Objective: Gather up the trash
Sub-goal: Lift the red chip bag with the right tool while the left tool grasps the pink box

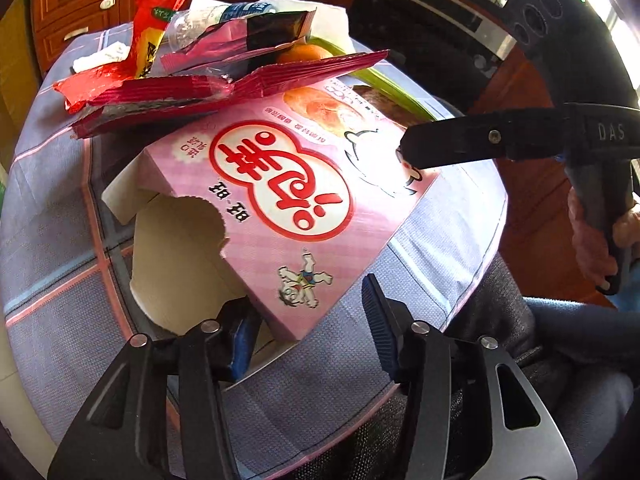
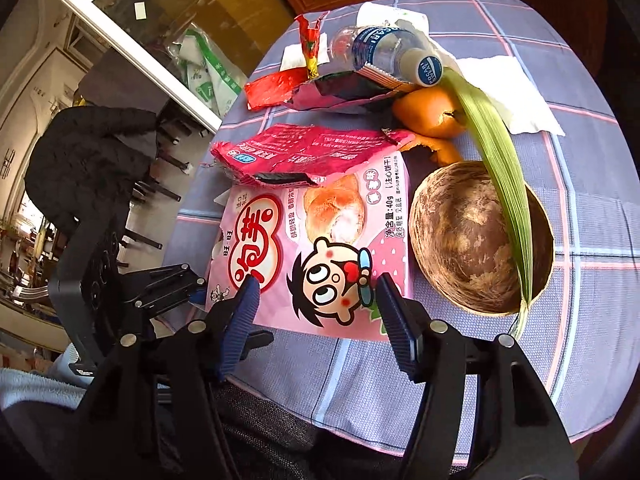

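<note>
- The left gripper (image 1: 308, 320) had its jaws spread around the near corner of the pink box (image 1: 280, 184), not pinching it.
- The right gripper (image 2: 316, 308) hovered with jaws spread over the box (image 2: 320, 256) on the desk (image 2: 440, 380).
- A red wrapper (image 2: 304, 156) lay just beyond.

From my left wrist view, the pink snack box (image 1: 276, 200) covers most of what lies behind it: I see only a sliver of the orange peel (image 1: 306, 53) and a strip of the green leaf (image 1: 380, 80). My left gripper's (image 1: 310, 320) left finger (image 1: 240, 340) tucks under the box's torn flap, so its tip is hidden. The red wrapper (image 1: 224, 88) blocks the bottle's (image 1: 224, 16) lower half. In my right wrist view, the leaf (image 2: 496, 176) hides part of the coconut shell's (image 2: 460, 236) rim, and the small print on the box (image 2: 312, 248) is too fine to read.
</note>
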Demonstrator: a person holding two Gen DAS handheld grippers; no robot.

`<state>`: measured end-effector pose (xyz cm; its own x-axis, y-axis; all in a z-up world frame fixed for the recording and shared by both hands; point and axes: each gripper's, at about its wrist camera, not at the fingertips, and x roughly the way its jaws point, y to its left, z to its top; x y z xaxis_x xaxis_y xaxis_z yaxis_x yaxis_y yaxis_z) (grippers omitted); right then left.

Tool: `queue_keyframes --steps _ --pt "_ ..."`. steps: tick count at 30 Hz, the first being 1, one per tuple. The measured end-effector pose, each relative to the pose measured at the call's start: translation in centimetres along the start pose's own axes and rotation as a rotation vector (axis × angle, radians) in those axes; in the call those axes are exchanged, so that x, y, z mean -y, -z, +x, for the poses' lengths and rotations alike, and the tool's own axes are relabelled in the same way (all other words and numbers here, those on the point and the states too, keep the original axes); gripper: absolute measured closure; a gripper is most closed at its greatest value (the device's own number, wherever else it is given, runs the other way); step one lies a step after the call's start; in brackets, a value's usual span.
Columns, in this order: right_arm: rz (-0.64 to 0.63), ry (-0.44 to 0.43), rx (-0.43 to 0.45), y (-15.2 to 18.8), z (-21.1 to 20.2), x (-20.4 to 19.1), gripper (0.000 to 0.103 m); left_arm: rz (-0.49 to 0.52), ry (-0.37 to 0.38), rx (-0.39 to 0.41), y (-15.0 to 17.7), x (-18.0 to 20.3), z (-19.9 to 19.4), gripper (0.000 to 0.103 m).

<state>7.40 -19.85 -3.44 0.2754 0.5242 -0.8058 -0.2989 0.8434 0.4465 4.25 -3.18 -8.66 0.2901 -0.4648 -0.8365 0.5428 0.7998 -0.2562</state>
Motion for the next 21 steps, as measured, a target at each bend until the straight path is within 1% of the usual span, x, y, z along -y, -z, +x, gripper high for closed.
queue_keyframes --steps 2,4,7,8,9,10,11,12,14,15,16,17,19,21 --pt "0.013 -0.009 0.001 -0.2 0.0 0.0 0.044 0.017 -0.003 0.003 -0.4 0.5 0.3 0.047" --pt "0.020 -0.037 -0.012 -0.1 0.2 -0.2 0.044 0.035 -0.010 0.006 -0.6 1.0 0.7 0.046" --pt "0.013 -0.027 -0.003 0.1 0.4 -0.5 0.044 0.035 -0.026 0.023 -0.9 1.4 1.2 0.046" --pt "0.010 -0.017 0.002 0.1 0.4 -0.6 0.043 0.037 -0.034 0.023 -1.0 1.6 1.3 0.055" --pt "0.005 -0.009 0.004 0.1 0.3 -0.9 0.043 0.044 -0.027 0.019 -1.0 1.6 1.3 0.065" --pt "0.000 -0.007 0.001 0.0 0.3 -1.1 0.043 0.044 0.009 0.016 -1.0 1.7 1.1 0.071" --pt "-0.024 0.009 0.003 -0.1 0.2 -1.6 0.043 0.047 0.028 0.015 -0.8 1.8 0.8 0.081" --pt "-0.054 0.036 0.013 -0.4 0.0 -2.1 0.043 0.061 0.027 0.018 -0.6 2.0 0.5 0.085" --pt "-0.112 0.076 0.031 -0.9 -0.2 -3.0 0.042 0.074 0.023 0.019 -0.1 2.0 0.1 0.087" --pt "-0.140 0.088 0.034 -1.2 -0.2 -3.5 0.040 0.061 0.027 0.019 0.1 1.7 -0.1 0.087" --pt "-0.166 0.094 0.036 -1.6 -0.1 -4.0 0.034 0.036 0.040 0.014 0.2 1.1 -0.1 0.087" --pt "-0.196 0.102 0.035 -2.0 0.2 -4.5 0.031 0.016 0.051 0.010 0.3 0.6 0.0 0.087" --pt "-0.261 0.147 0.029 -2.9 0.9 -5.6 0.030 -0.027 0.077 0.009 0.7 -0.7 -0.1 0.086" --pt "-0.318 0.185 0.027 -3.8 1.8 -6.3 0.029 -0.042 0.080 0.018 0.8 -1.3 -0.2 0.086"
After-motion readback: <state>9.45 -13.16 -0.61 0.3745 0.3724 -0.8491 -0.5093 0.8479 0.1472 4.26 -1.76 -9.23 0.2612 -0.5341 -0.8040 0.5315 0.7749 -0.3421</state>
